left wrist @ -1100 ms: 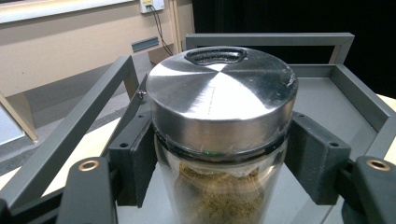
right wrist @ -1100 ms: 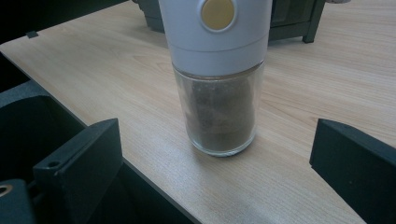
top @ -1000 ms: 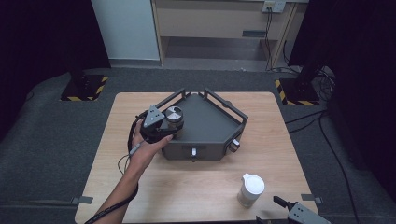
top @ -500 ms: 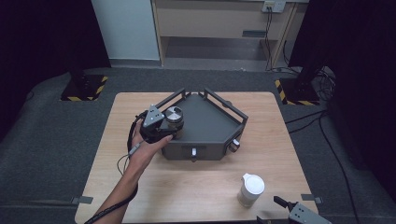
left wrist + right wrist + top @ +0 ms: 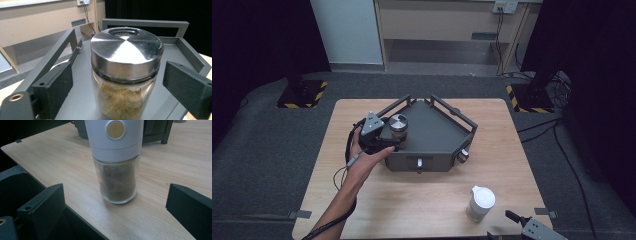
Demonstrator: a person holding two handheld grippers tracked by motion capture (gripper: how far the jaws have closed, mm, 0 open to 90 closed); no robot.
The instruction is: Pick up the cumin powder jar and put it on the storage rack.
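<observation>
Since the earlier frame the left claw (image 5: 388,136) has just been opening: its jaws now stand apart from the steel-lidded spice jar (image 5: 398,126) between them, while hand and jar kept their places. From the high view, that jar stands upright at the left end of the dark grey railed tray (image 5: 439,135) in the middle of the wooden tabletop (image 5: 412,200); the person's left hand (image 5: 364,162) holds the claw against the tray's left edge, and a white-capped grinder jar (image 5: 480,203) stands well apart near the front right, with the right claw (image 5: 512,217) just beside it at the tabletop's edge. Along the left gripper view, the spice jar (image 5: 126,75) rises between the two pads, a gap on each side, tray rails behind it. Along the right gripper view, the grinder jar (image 5: 116,162) stands upright on the wood ahead of the wide-open jaws, untouched, the tray's foot beyond.
</observation>
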